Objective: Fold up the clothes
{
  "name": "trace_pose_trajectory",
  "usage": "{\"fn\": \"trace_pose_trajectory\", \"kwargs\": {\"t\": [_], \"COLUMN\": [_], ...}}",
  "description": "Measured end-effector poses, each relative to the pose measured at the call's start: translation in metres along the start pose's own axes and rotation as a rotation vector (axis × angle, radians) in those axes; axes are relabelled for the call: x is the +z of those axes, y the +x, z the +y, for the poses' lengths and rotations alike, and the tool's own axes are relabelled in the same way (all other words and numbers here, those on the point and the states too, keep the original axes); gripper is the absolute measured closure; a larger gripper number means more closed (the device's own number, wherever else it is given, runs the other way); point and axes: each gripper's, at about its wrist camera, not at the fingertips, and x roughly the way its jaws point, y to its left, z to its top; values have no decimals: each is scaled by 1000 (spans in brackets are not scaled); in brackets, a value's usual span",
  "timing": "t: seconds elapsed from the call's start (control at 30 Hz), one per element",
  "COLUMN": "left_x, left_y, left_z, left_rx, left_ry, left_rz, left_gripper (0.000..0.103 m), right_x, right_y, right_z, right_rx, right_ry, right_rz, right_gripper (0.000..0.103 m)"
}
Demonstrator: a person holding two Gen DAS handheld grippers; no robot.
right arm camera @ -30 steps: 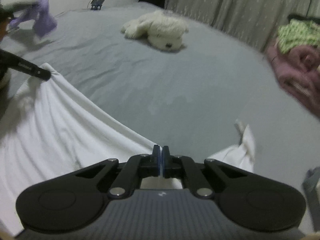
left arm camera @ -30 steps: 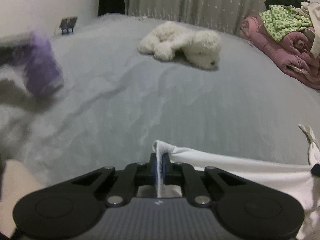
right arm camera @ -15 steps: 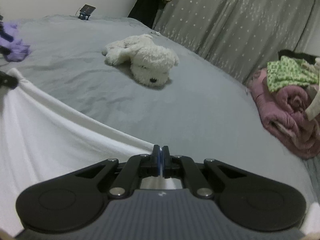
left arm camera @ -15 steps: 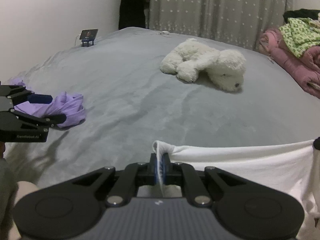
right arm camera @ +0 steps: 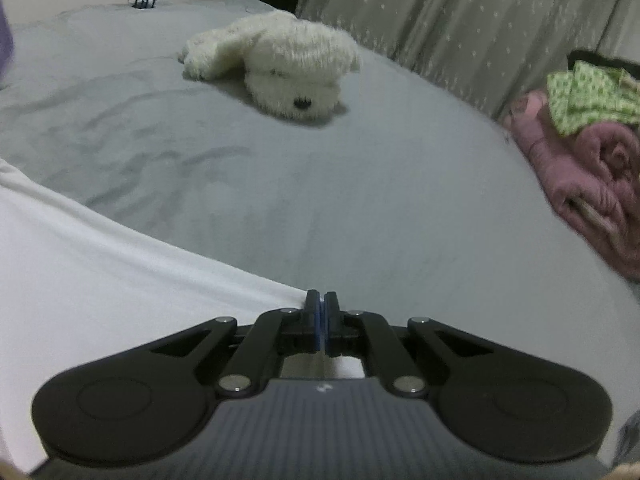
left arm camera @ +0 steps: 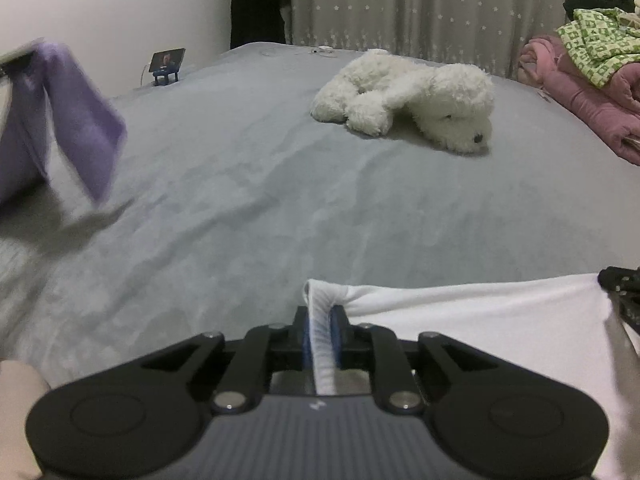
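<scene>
The left gripper (left arm camera: pixel 320 316) has its jaws clamped on a bunched corner of the white garment (left arm camera: pixel 472 320), which rises between them as a ribbed fold. The cloth stretches taut toward 3 o'clock, where the black tip of the right gripper (left arm camera: pixel 618 280) pinches its other corner. In the right wrist view the right gripper (right arm camera: pixel 321 312) has its jaws pressed together on the white garment (right arm camera: pixel 120 272), whose sheet spreads away toward 9 o'clock, held above the grey bed (right arm camera: pixel 360 208). At 12 o'clock on the bed lies a white plush dog (left arm camera: pixel 408 100). At 10 o'clock a blurred purple garment (left arm camera: pixel 80 120) hangs in the air. Farther back at 11 o'clock a phone on a small stand (left arm camera: pixel 166 65) sits near the wall. At 2 o'clock a rolled pink blanket (left arm camera: pixel 580 96) carries a green patterned cloth (left arm camera: pixel 596 44). A star-dotted curtain (left arm camera: pixel 420 4) hangs behind.
</scene>
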Motion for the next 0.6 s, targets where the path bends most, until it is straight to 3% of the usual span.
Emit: {"fn": "trace_pose_trajectory", "kwargs": {"t": [0.07, 0.17, 0.23, 0.27, 0.3, 0.43, 0.6], "left_x": [0, -1, 2, 2, 3, 0, -7], "left_y": [0, 0, -3, -6, -9, -21, -33], "left_z": [2, 5, 12, 16, 20, 31, 40], "left_rx": [-11, -27, -73, -103, -134, -210, -235], "left_ry": [-10, -25, -70, -91, -112, -150, -137], "left_rz": [14, 34, 64, 81, 98, 152, 167], "left_gripper": [84, 64, 63, 62, 62, 62, 62], "right_x": [-1, 1, 2, 1, -1, -12, -35], "right_y": [2, -7, -21, -27, -36, -69, -113], "right_z": [1, -1, -5, -6, -7, 1, 18], "right_rx": [-3, 13, 41, 60, 86, 149, 234], "right_ry": [12, 38, 73, 92, 108, 116, 144], "right_rz": [4, 13, 9, 3, -3, -10, -22], "right_gripper": [99, 87, 73, 57, 52, 52, 52]}}
